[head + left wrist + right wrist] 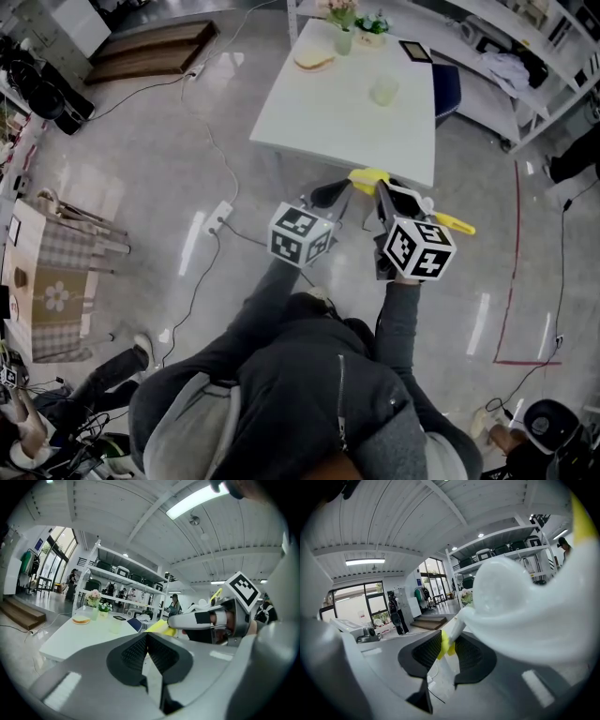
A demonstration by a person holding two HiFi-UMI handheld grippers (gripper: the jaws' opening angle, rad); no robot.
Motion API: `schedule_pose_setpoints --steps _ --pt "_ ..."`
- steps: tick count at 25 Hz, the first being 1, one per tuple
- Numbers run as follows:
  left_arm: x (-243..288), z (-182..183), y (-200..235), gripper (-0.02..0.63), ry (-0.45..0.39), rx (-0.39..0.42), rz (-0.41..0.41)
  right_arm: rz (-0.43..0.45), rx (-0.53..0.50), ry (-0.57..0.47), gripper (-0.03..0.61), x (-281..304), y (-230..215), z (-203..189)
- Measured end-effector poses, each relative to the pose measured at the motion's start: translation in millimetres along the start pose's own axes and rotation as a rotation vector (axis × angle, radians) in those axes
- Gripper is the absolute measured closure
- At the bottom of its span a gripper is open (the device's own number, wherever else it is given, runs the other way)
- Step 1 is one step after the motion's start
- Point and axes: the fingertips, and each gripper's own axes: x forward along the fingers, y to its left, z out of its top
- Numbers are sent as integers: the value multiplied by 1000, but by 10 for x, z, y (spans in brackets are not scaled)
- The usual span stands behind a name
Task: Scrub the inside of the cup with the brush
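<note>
A pale translucent cup [383, 90] stands on the white table [347, 131], right of its middle; in the left gripper view the cup [116, 624] is small and far ahead. My right gripper [386, 195] is shut on a white brush with yellow parts [368, 176], just in front of the table's near edge. In the right gripper view the brush [525, 606] fills the right side, its thin stem pinched between the pads of the right gripper [447, 645]. My left gripper [328, 194] hangs beside it, shut and empty; its pads [146, 639] meet.
A plate with a bread-like thing [314, 60], a flower vase [342, 30] and a dark tablet [415, 51] sit at the table's far end. A blue chair [447, 89] stands at its right. A power strip [218, 217] and cables lie on the floor at left.
</note>
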Motion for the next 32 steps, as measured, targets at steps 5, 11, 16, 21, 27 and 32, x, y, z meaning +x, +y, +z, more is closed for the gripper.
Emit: schedule_pose_setpoints --steps 5,11,16,21,27,32 --pt "-43 -72 130 603 5 -12 17 7 -8 16 482 123 40 -43" --pt "-105 -107 200 603 6 -38 43 11 -6 53 482 140 17 -90" --pt "-117 -139 242 603 11 -53 49 16 -11 61 482 172 50 -102" --pt "-107 -176 304 603 19 -60 52 13 -1 70 482 232 31 -129" --pt "-33 -133 433 603 17 -59 69 33 18 57 482 372 1 -29" --pt "46 -125 599 603 18 -72 92 47 4 70 482 530 -6 6"
